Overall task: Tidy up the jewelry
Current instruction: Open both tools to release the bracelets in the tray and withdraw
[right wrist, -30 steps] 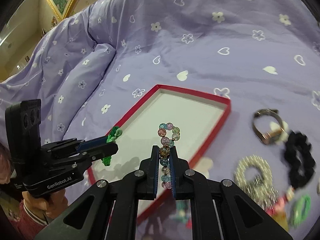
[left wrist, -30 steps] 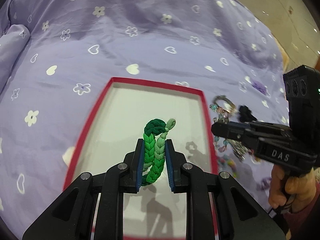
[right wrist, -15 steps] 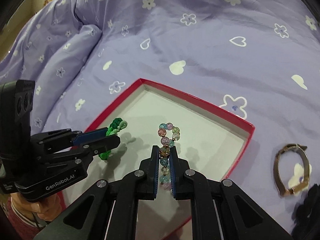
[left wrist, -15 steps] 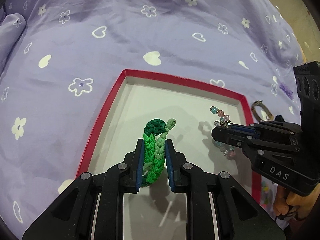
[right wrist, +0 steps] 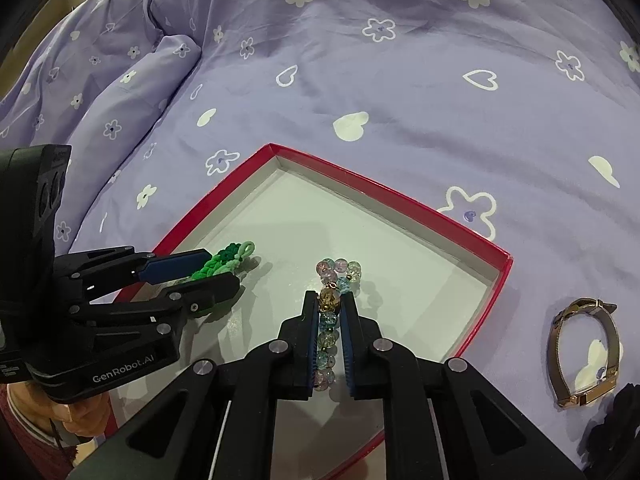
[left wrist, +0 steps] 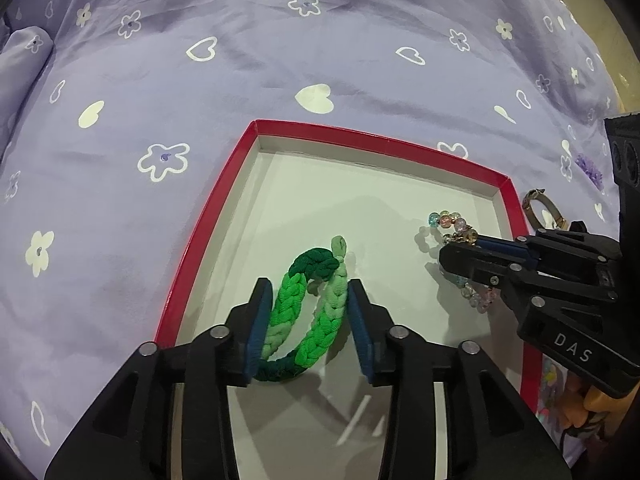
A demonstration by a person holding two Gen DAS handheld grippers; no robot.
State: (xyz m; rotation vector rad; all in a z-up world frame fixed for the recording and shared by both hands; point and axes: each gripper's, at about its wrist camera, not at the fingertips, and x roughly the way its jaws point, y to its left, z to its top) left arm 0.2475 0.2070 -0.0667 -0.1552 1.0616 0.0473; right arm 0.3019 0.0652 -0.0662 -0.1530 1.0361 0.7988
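**Two bracelets over the red box**

The left gripper (left wrist: 308, 312) has just been opening; the green braided bracelet (left wrist: 308, 312) sits between its jaws, seemingly loose on the red box (left wrist: 208, 216) floor. The right gripper (right wrist: 329, 332) pinches the bead bracelet (right wrist: 340, 272) above that box.

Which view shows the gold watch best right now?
The right wrist view: the gold watch lies whole on the purple bedcover, outside the red tray. The left wrist view shows only part of its band, partly hidden by the right tool.
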